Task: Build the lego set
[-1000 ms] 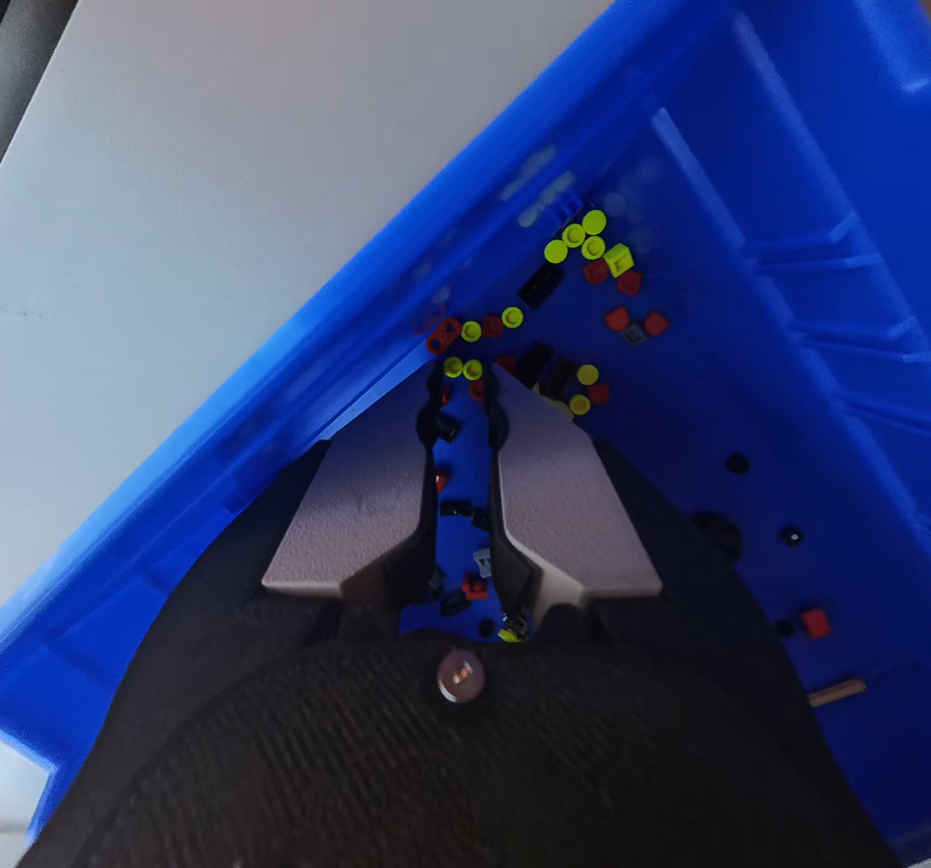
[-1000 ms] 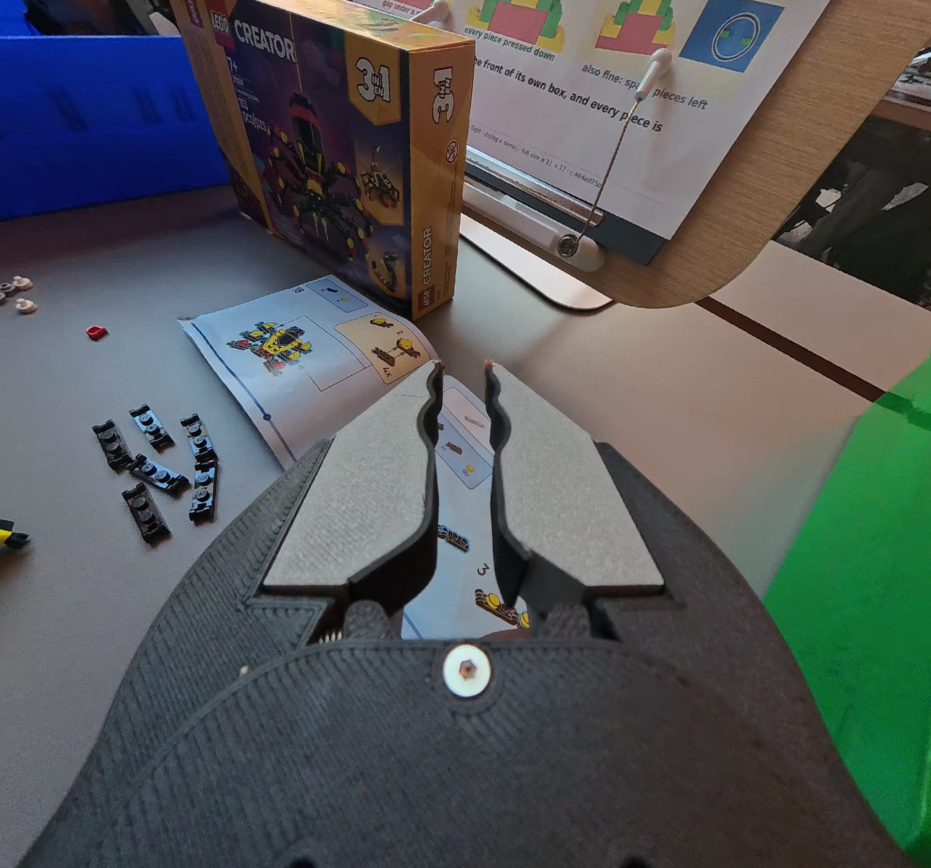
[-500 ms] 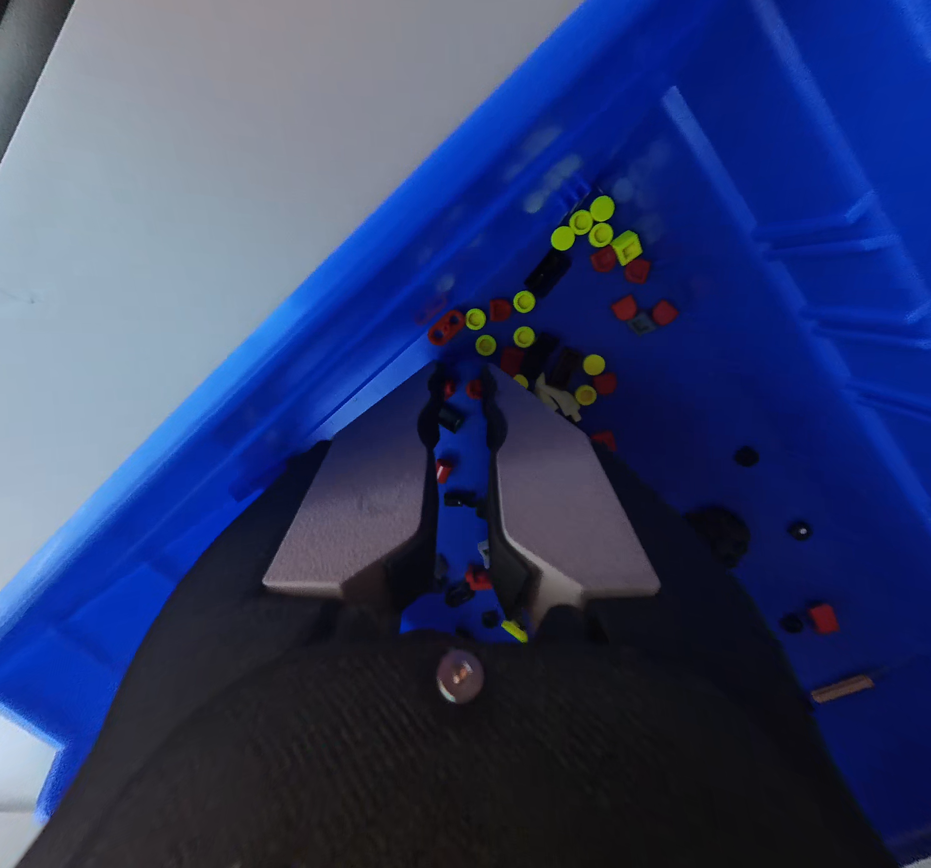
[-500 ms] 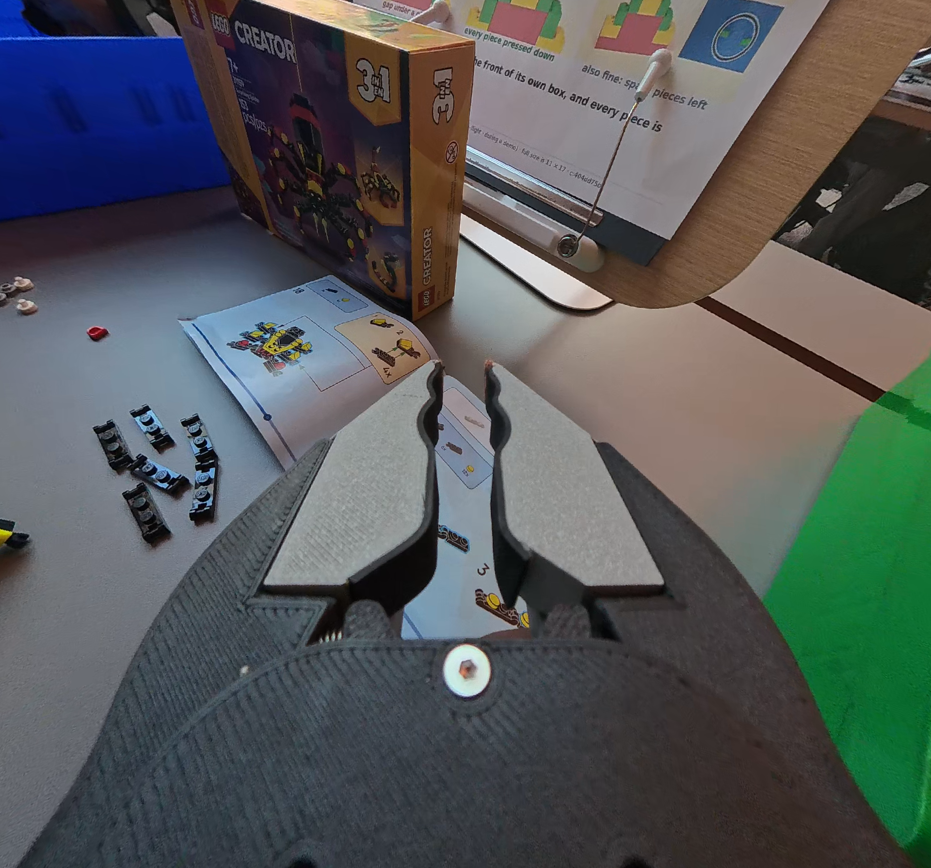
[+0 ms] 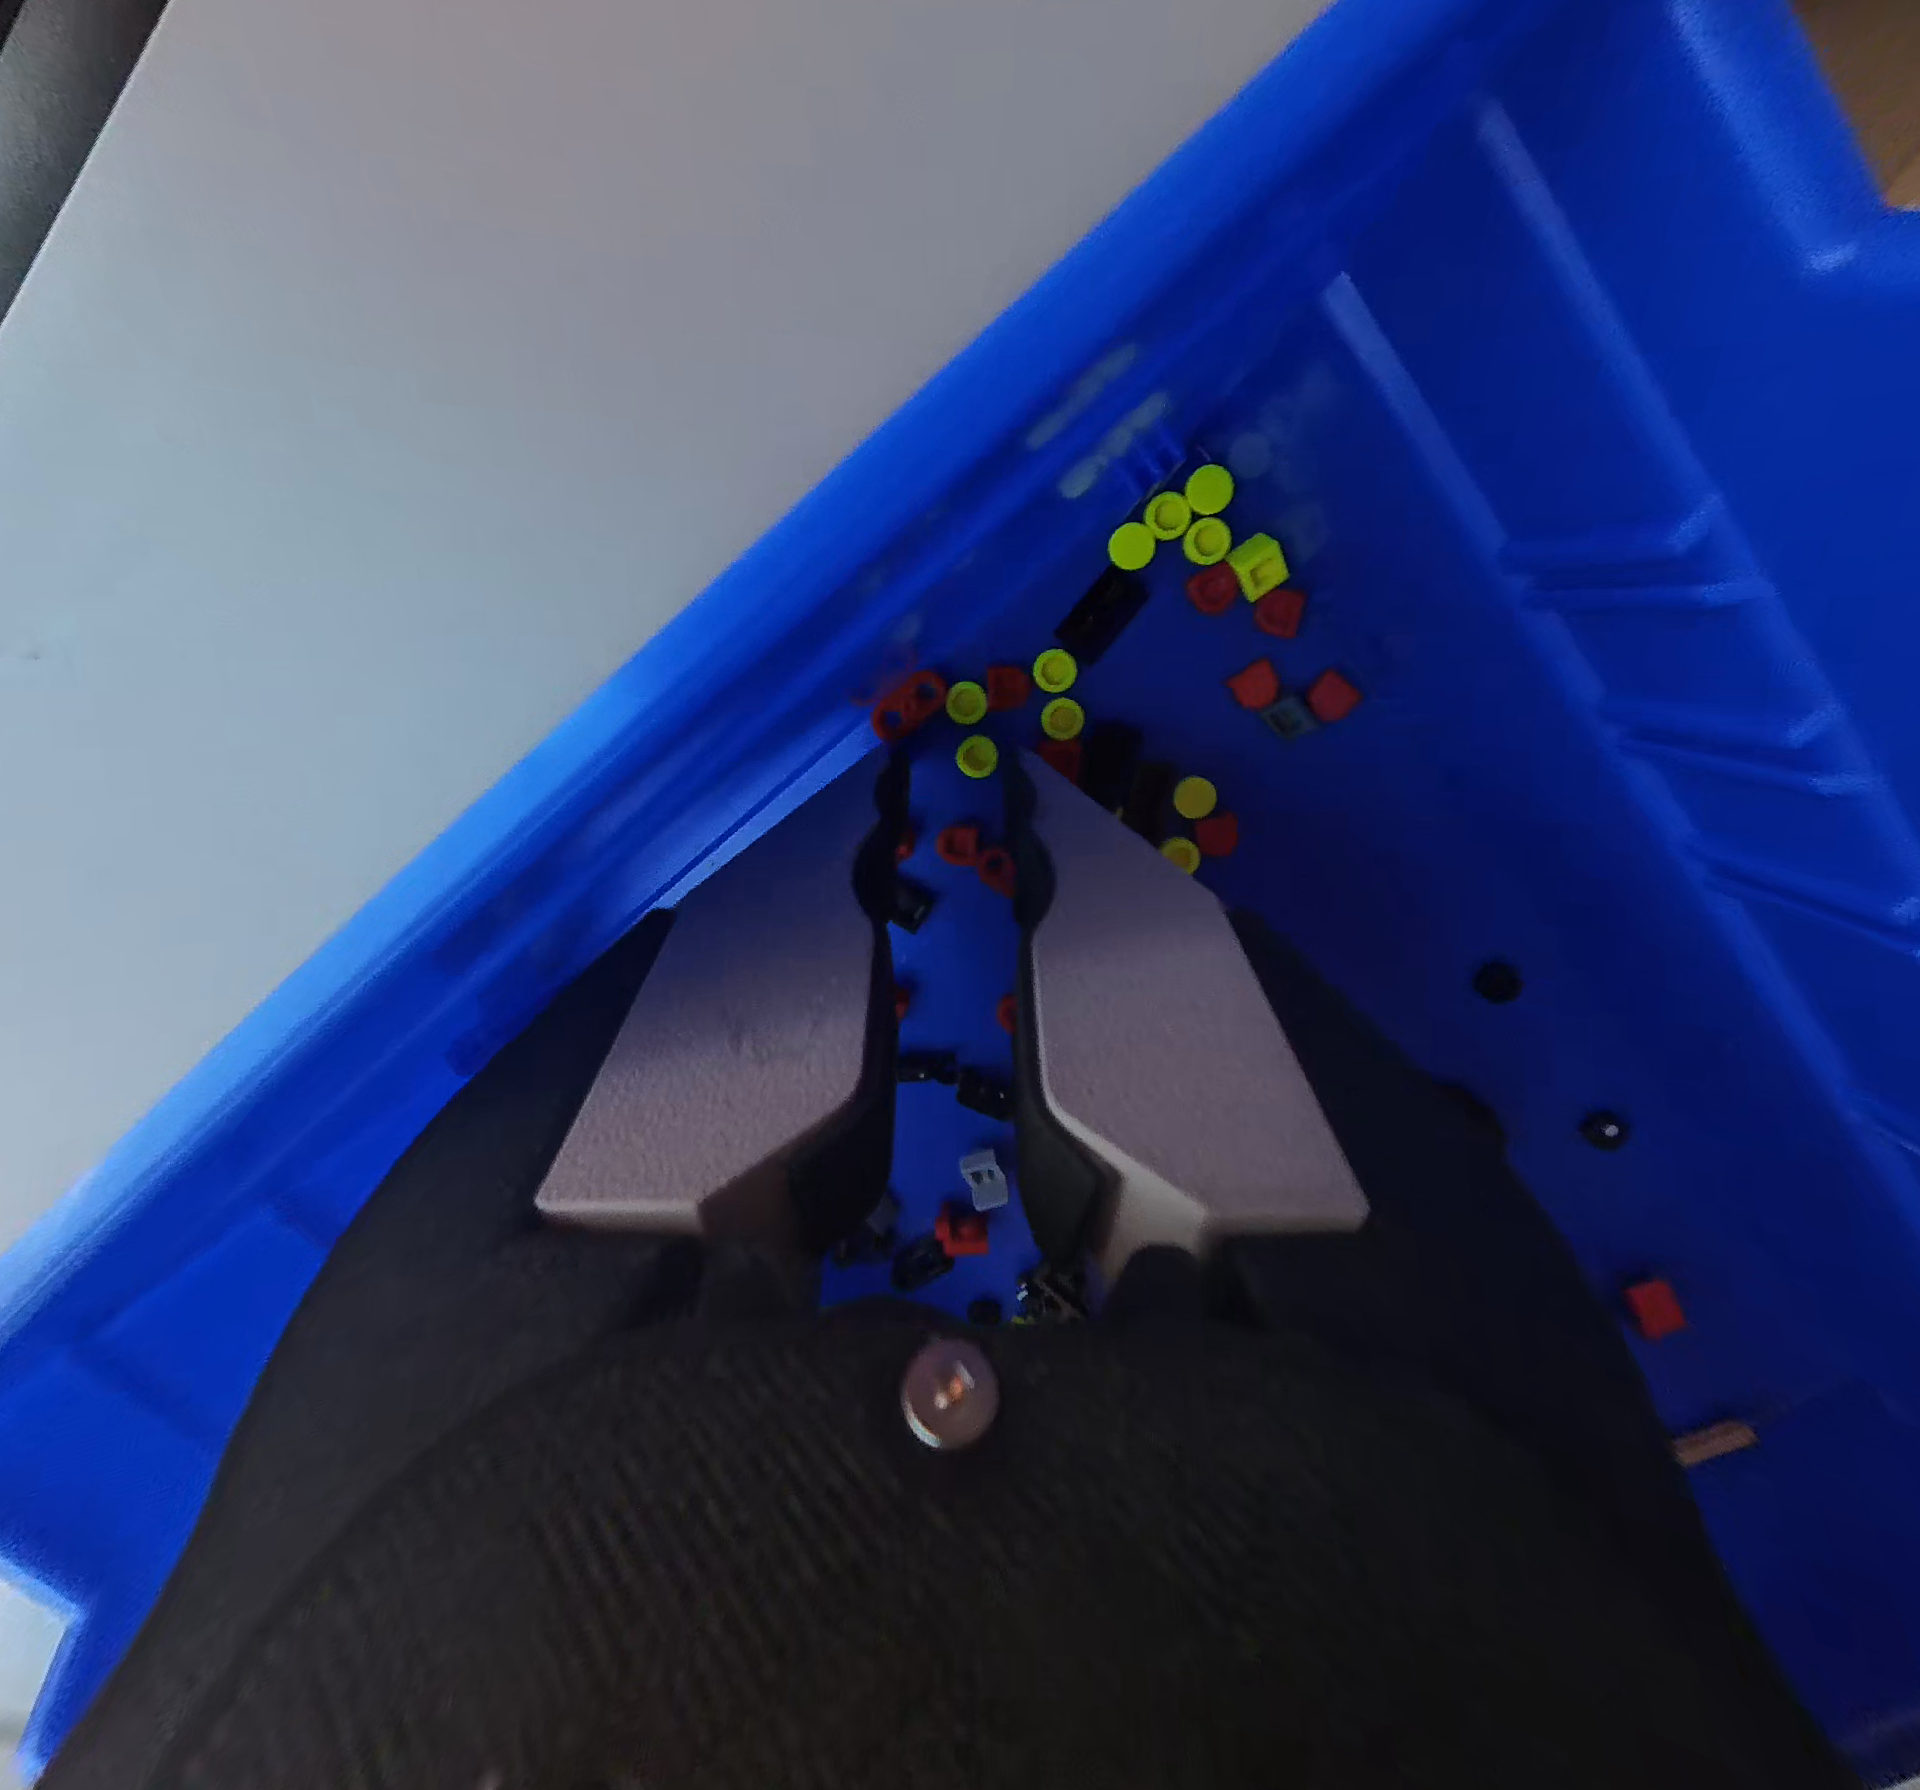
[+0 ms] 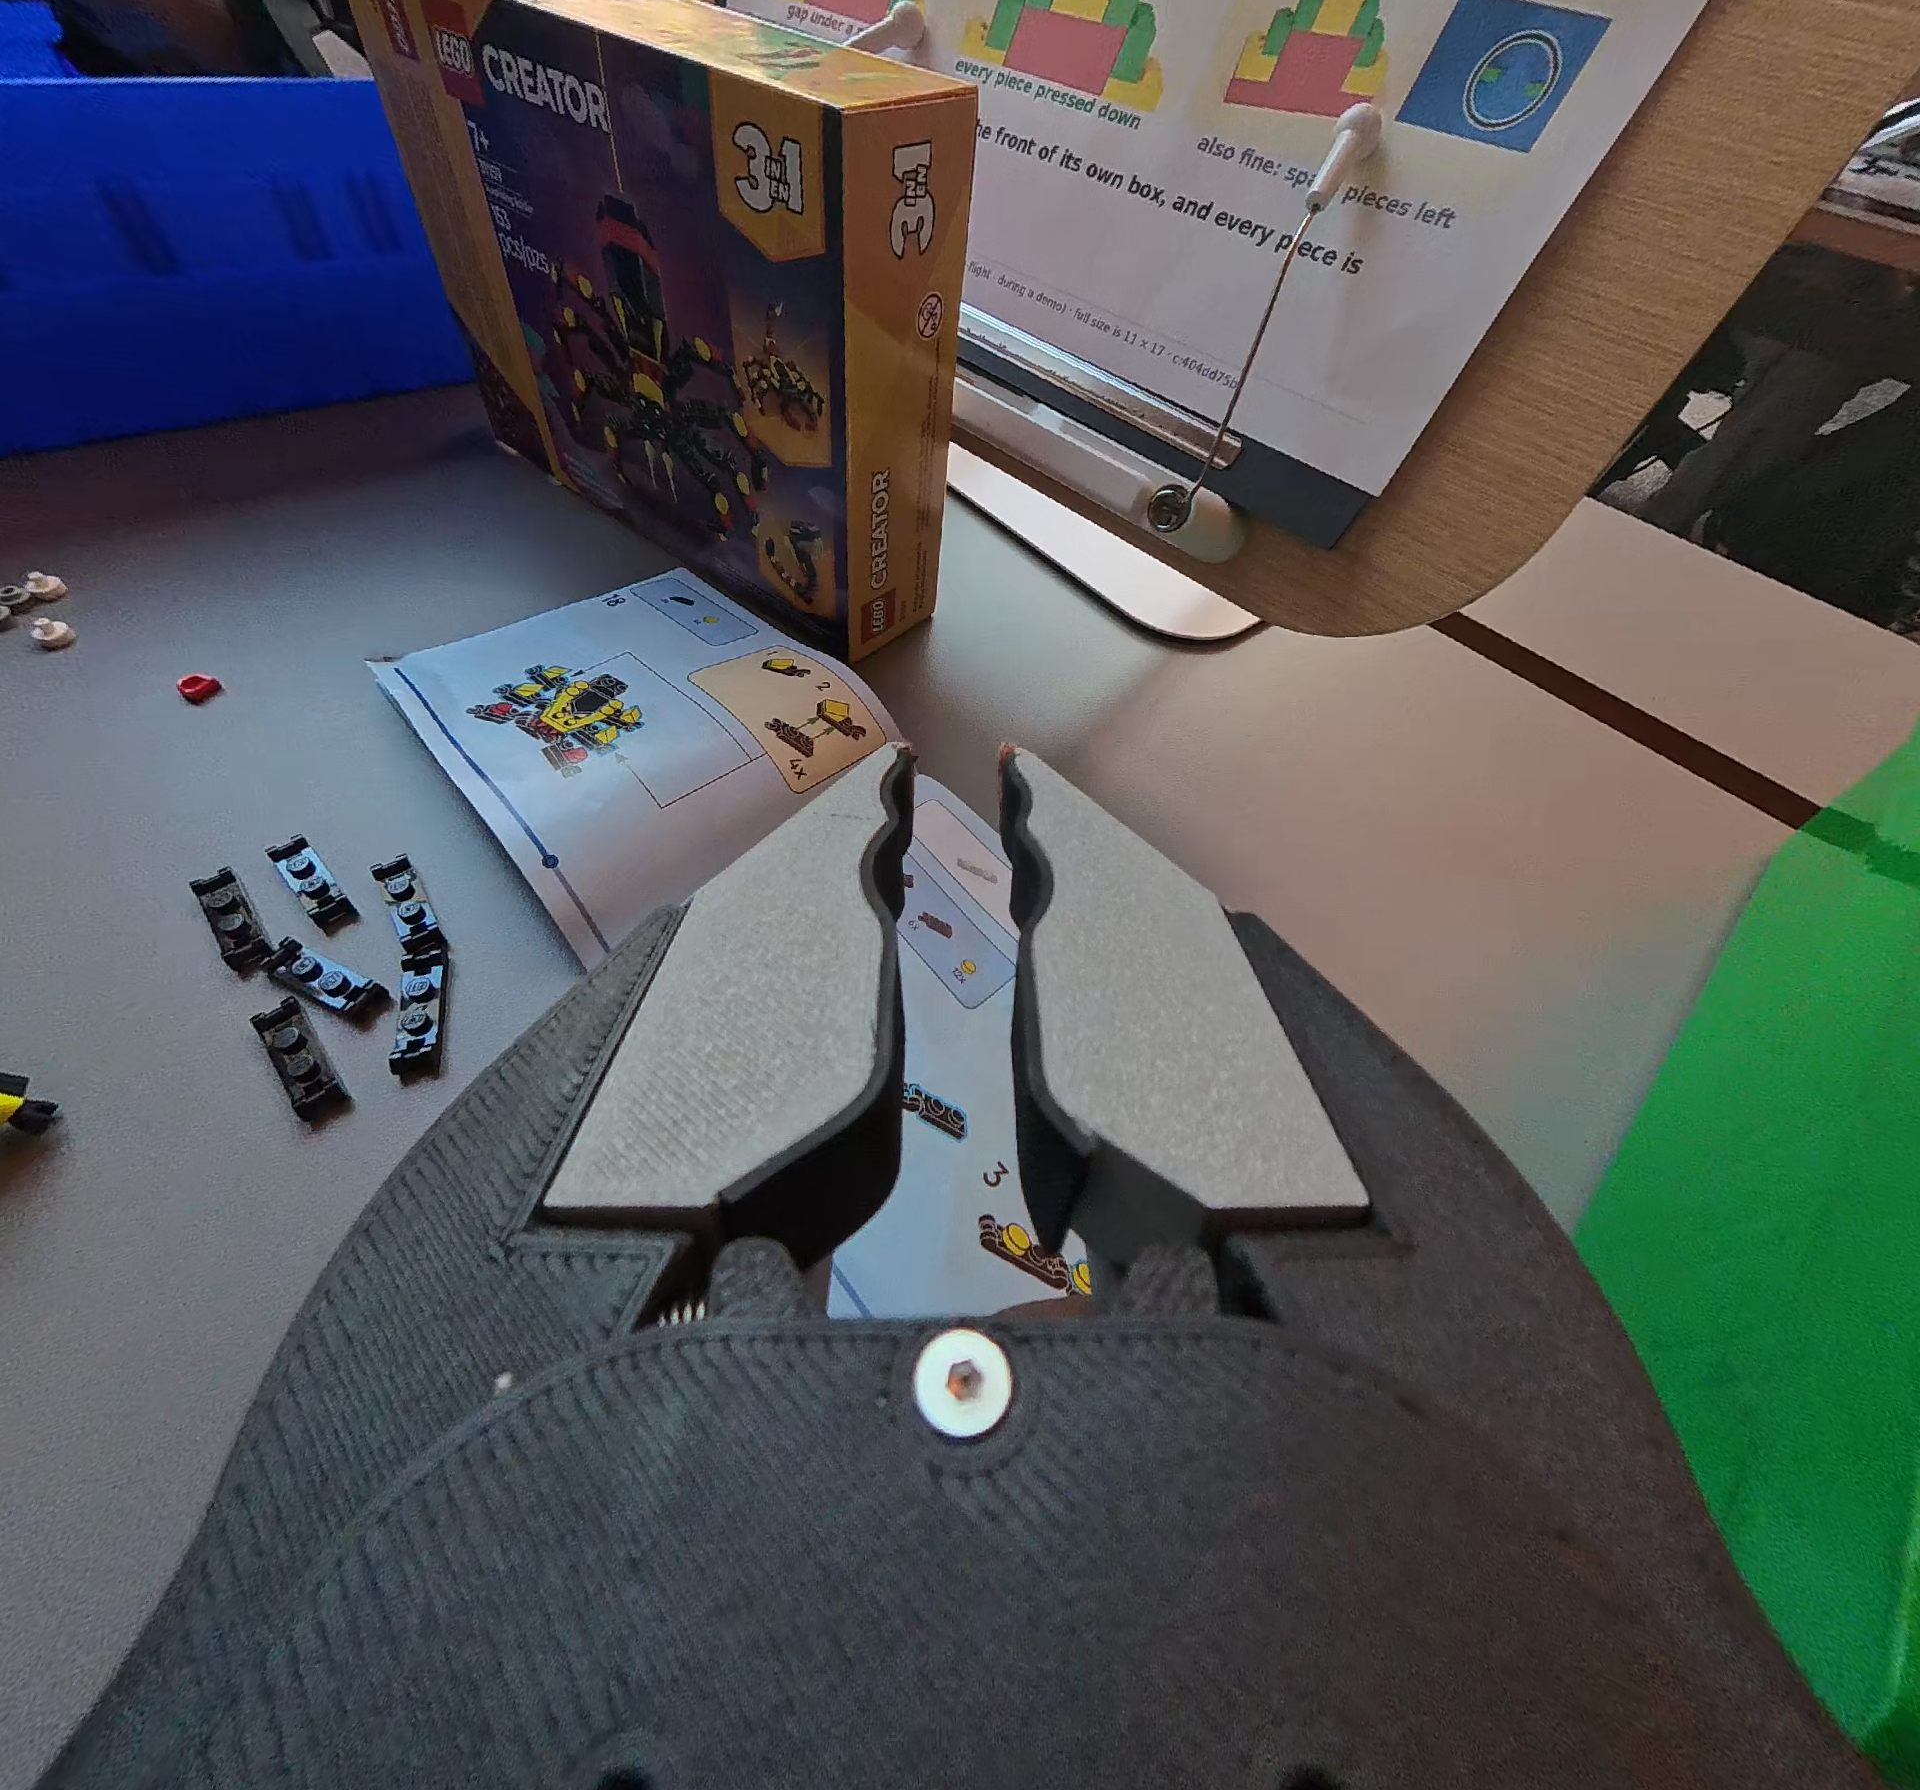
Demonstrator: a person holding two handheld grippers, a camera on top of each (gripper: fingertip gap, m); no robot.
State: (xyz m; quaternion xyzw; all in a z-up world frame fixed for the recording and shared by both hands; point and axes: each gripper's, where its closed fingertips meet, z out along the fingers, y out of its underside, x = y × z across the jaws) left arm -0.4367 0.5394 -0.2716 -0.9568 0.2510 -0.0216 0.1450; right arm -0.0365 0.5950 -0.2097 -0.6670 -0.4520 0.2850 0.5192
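Note:
My left gripper [image 5: 954, 766] is open inside a blue bin [image 5: 1621, 805], hovering over small loose pieces on its floor. A yellow-green round stud [image 5: 977, 756] lies just beyond the fingertips, with more yellow-green studs [image 5: 1169, 516] and red pieces [image 5: 1254, 684] farther along the bin wall. Small red and black pieces show between the fingers. My right gripper [image 6: 954, 753] is open and empty above the open instruction booklet [image 6: 623, 732] on the grey table. Several black plates [image 6: 327, 977] lie left of it.
The set's box [image 6: 665, 286] stands behind the booklet, with the blue bin [image 6: 197, 254] at the back left. A wooden stand holding a printed sheet [image 6: 1247, 130] rises at the back right. A green object [image 6: 1787, 1221] is at the right. A red piece [image 6: 197, 688] lies on the table. There is about 40 cm between the tips of the two grippers.
My left gripper has shifted slightly inside the bin, so the studs near the fingertips sit a little differently. The right gripper has not moved.

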